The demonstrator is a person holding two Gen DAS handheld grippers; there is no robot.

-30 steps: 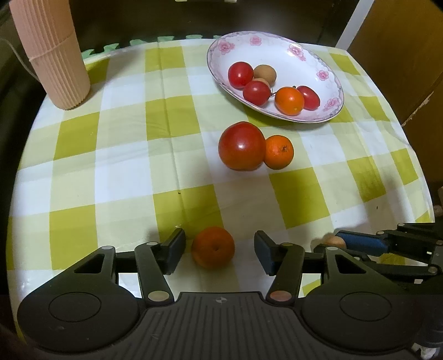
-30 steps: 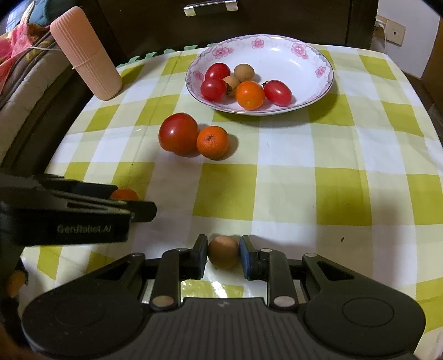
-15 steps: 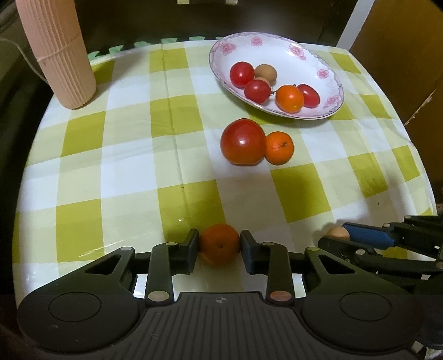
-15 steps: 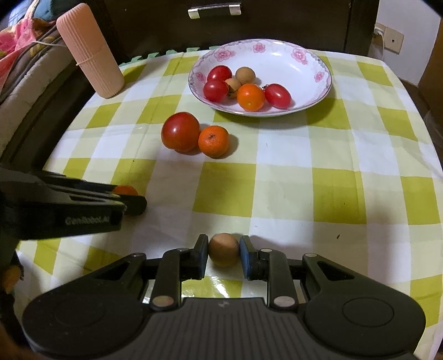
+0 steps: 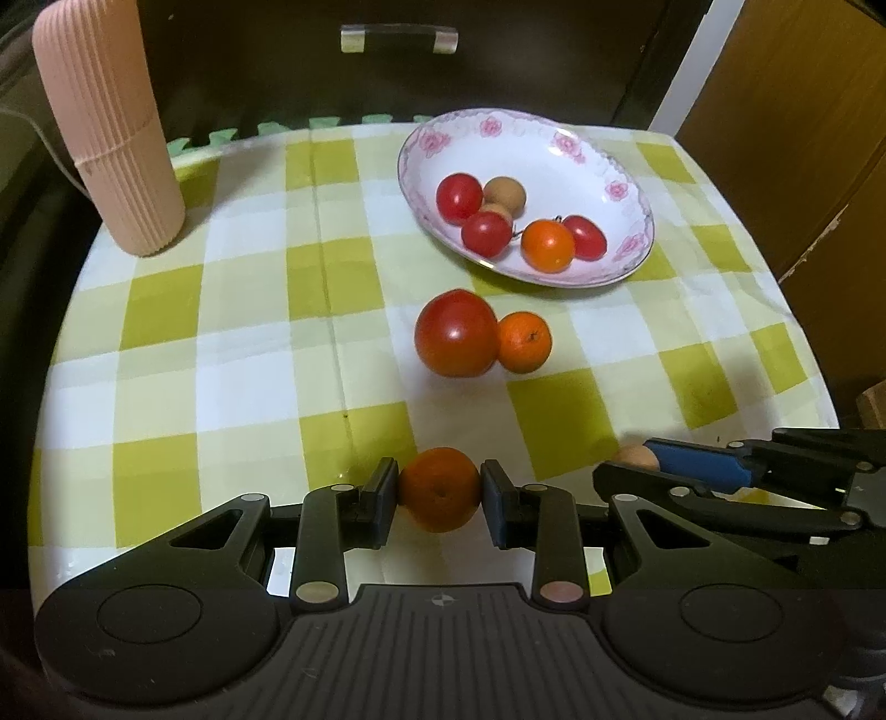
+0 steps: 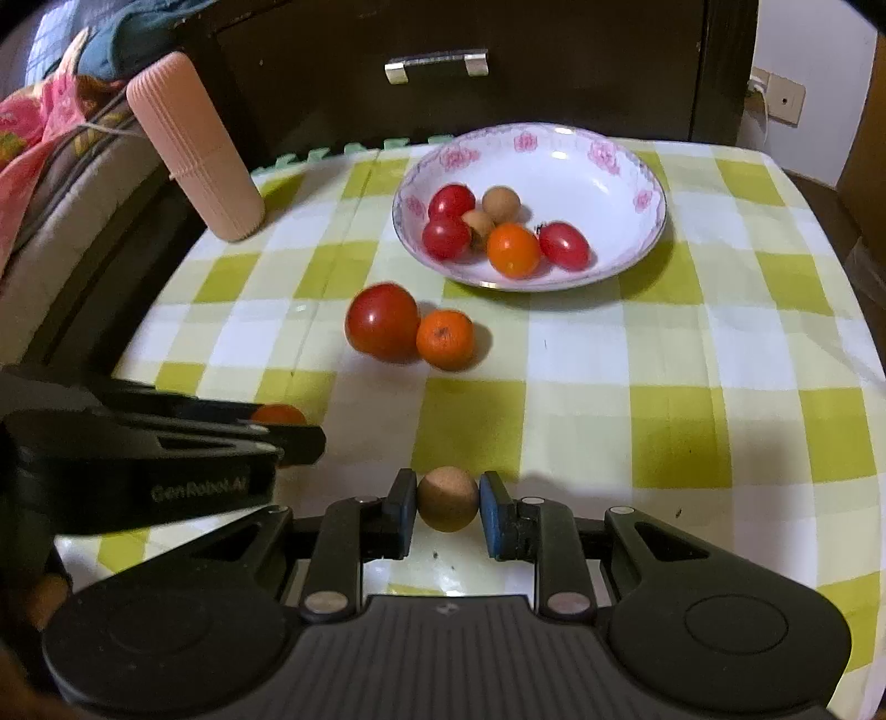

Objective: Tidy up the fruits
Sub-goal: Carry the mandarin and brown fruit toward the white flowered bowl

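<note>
My left gripper (image 5: 439, 495) is shut on a small orange (image 5: 439, 488) and holds it just above the checked tablecloth; it shows in the right wrist view (image 6: 277, 414). My right gripper (image 6: 447, 507) is shut on a small brown round fruit (image 6: 447, 498), also seen in the left wrist view (image 5: 637, 457). A white flowered plate (image 5: 581, 160) at the back holds several small tomatoes, brown fruits and an orange one. A big red tomato (image 5: 457, 333) touches a small orange (image 5: 524, 342) mid-table.
A ribbed pink cylinder (image 5: 105, 127) stands at the back left of the table. A dark drawer front with a metal handle (image 5: 398, 39) is behind the table. The table edge falls away on the right (image 5: 803, 343).
The left jaws closed on the small orange and lifted it off the cloth. Both grippers rose and tilted, bringing the drawer behind the table into view. The right gripper kept its brown fruit.
</note>
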